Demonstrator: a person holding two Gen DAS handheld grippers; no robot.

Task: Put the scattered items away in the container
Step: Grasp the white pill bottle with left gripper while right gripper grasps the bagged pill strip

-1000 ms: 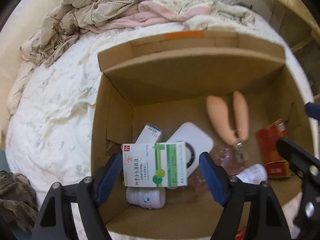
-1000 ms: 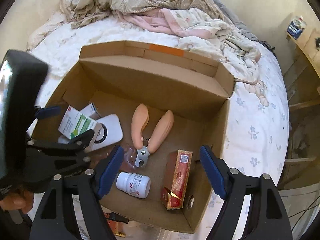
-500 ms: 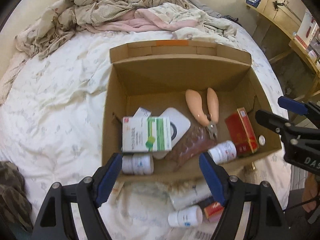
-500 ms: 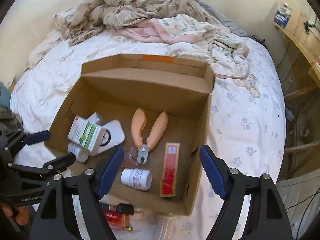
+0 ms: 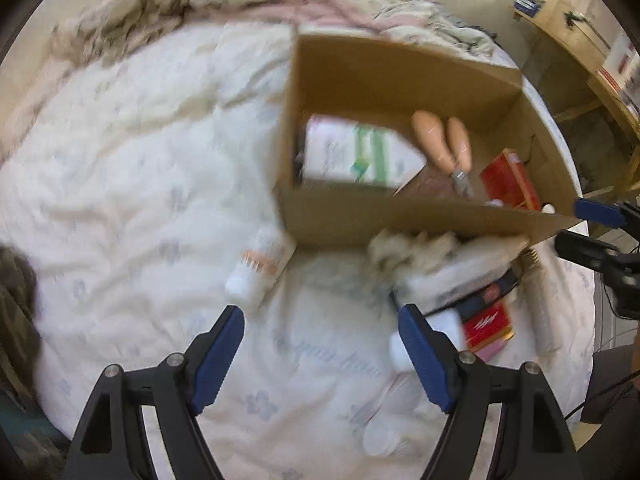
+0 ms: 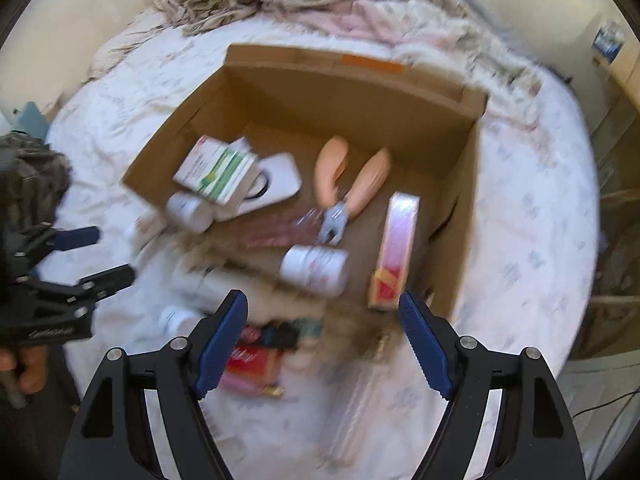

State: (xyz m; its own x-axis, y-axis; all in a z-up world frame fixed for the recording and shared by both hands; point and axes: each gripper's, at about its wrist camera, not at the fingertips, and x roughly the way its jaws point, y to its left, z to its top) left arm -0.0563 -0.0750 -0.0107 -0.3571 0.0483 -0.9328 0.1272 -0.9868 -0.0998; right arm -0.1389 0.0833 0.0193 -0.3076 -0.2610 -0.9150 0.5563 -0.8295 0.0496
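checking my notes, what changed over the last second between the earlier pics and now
Both grippers pulled back from over the cardboard box toward the loose items on the bed. Left gripper and right gripper stayed open and empty. Box contents look unmoved.

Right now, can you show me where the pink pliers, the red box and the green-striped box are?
pink pliers (image 6: 352, 182): right wrist view, on the right handle.
red box (image 6: 394, 248): right wrist view, middle of its long top face.
green-striped box (image 6: 218, 170): right wrist view, on its striped top face.
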